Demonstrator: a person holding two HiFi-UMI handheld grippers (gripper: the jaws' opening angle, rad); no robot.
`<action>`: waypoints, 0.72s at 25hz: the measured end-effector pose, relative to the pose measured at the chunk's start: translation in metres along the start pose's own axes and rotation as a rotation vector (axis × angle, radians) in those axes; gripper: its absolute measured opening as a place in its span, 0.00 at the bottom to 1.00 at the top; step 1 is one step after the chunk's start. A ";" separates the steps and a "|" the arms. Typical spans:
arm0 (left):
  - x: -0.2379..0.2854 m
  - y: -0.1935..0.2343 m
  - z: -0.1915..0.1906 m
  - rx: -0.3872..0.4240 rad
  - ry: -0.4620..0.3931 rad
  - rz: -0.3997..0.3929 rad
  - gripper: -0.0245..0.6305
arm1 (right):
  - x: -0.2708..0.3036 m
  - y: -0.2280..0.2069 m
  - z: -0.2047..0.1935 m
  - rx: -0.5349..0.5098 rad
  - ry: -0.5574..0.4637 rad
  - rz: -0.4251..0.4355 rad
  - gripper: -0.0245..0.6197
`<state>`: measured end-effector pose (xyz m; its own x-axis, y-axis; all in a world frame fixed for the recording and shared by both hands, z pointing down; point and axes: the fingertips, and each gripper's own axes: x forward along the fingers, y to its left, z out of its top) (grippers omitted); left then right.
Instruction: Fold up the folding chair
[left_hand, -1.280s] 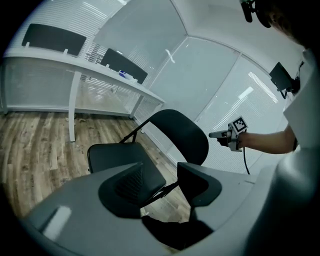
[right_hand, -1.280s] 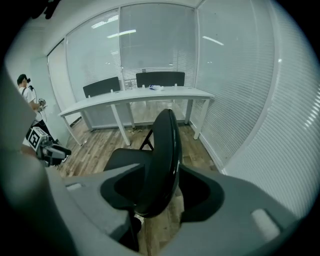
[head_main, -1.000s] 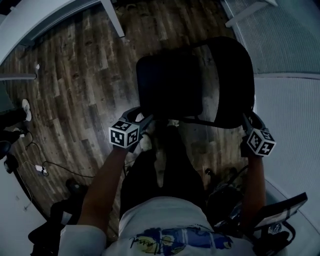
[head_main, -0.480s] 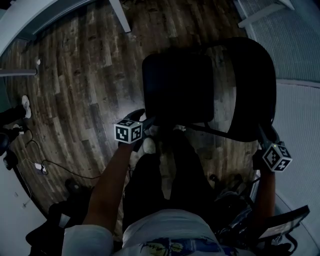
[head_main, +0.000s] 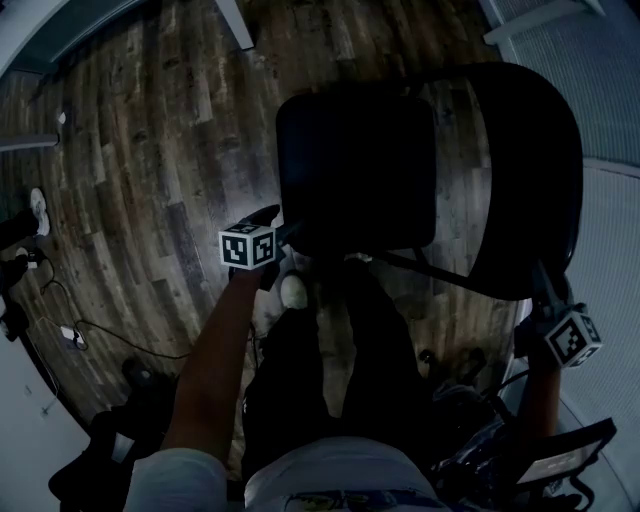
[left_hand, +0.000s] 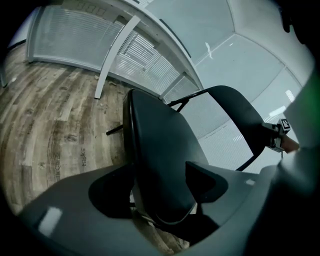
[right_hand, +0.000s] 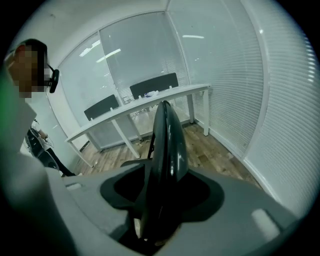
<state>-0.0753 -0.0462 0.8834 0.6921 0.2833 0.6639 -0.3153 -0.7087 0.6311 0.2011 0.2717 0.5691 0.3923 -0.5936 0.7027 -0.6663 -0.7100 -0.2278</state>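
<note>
The black folding chair stands on the wood floor, its seat (head_main: 355, 170) in the middle and its curved backrest (head_main: 525, 180) at the right. My left gripper (head_main: 285, 230) is at the seat's near left corner. In the left gripper view the seat (left_hand: 160, 150) runs between the jaws of the left gripper (left_hand: 157, 192), which have just been opening and stand wide round it. My right gripper (head_main: 540, 290) is shut on the near edge of the backrest (right_hand: 167, 140), which fills the gap in the right gripper (right_hand: 157, 200).
White table legs (head_main: 232, 25) stand at the far side, and a long white table (right_hand: 145, 107) runs along the glass wall. Cables (head_main: 70, 335) lie on the floor at the left. White blinds (head_main: 600, 100) close the right side. Dark gear (head_main: 560, 460) sits by my right leg.
My left gripper has sunk beside the seat's near left corner. In the head view the chair looms larger, and the backrest with my right gripper on it has shifted toward the lower right.
</note>
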 end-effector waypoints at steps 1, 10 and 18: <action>0.005 0.006 -0.001 -0.024 -0.005 -0.005 0.56 | 0.002 0.002 0.000 -0.007 0.004 0.002 0.35; 0.031 0.028 0.000 -0.195 -0.037 -0.132 0.61 | 0.018 0.007 -0.004 -0.036 0.001 0.010 0.35; 0.053 0.023 -0.008 -0.289 -0.033 -0.269 0.63 | 0.022 0.007 -0.003 -0.034 -0.021 0.014 0.35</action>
<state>-0.0514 -0.0423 0.9367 0.7940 0.4099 0.4489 -0.2863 -0.3993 0.8710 0.2033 0.2549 0.5846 0.3959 -0.6115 0.6851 -0.6926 -0.6887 -0.2145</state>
